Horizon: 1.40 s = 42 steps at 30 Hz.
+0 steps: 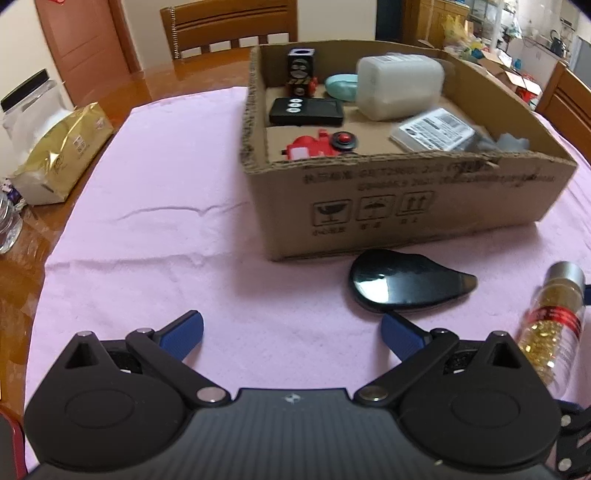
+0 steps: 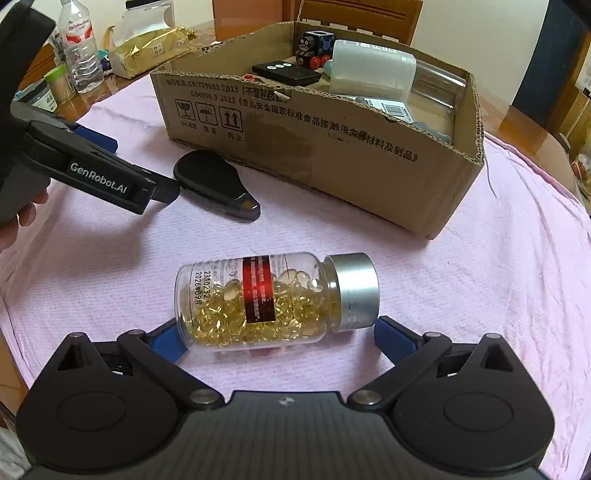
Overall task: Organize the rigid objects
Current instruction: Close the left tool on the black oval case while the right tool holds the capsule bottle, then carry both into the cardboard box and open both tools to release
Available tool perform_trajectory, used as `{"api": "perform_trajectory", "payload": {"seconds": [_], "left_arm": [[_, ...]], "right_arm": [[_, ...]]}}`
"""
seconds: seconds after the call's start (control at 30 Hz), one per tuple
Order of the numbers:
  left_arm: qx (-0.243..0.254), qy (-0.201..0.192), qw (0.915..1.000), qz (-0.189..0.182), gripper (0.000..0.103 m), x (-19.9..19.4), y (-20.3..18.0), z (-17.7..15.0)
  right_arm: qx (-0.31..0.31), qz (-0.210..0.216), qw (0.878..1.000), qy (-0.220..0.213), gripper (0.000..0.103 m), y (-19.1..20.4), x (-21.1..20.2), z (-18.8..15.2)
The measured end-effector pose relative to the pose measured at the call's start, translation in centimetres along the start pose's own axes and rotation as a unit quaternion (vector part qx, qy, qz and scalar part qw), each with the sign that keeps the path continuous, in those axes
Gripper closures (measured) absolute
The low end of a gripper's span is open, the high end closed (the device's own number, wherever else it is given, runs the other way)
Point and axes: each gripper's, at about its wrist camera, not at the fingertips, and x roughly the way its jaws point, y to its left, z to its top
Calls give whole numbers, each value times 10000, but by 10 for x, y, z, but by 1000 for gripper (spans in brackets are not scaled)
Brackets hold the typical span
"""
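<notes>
I see a brown wooden door (image 1: 85,40) upper left, a slatted wooden chair (image 1: 229,26) top centre, cluttered shelves (image 1: 517,22) upper right.

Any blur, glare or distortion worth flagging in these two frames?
Left wrist view: motion blur smears the cardboard box print and its contents; a bright reflection sits on the black teardrop object; fisheye bends the table edges. Right wrist view: sharper, the box text and capsule bottle label readable; mild glare on the bottle's silver cap.
</notes>
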Motion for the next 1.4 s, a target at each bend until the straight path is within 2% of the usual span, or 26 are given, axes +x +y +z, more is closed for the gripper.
{"api": "perform_trajectory", "payload": {"seconds": [0.13,0.23,0.73,0.93,1.2,1.4], "left_arm": [[237,13,9986,-470,1,-6,-20,-4],[339,33,9976,-610,1,-2,-36,-3],[367,-247,9976,-528,1,15,-59,17],[460,-306,9968,-571,13,11,-59,17],[360,-195,9979,-497,14,5,-45,9],[168,-73,9991,-388,14,-6,-16,-9]], "right_arm": [[-6,5,10000,-32,0,0,0,-1],[-21,15,10000,-61,0,-1,-1,-2],[-52,32,9998,-191,0,-2,-4,-9],[-69,43,9997,-240,0,-3,-5,-11],[-114,72,9997,-199,0,-3,-4,-9],[-124,79,9997,-171,0,-3,-2,-7]]}}
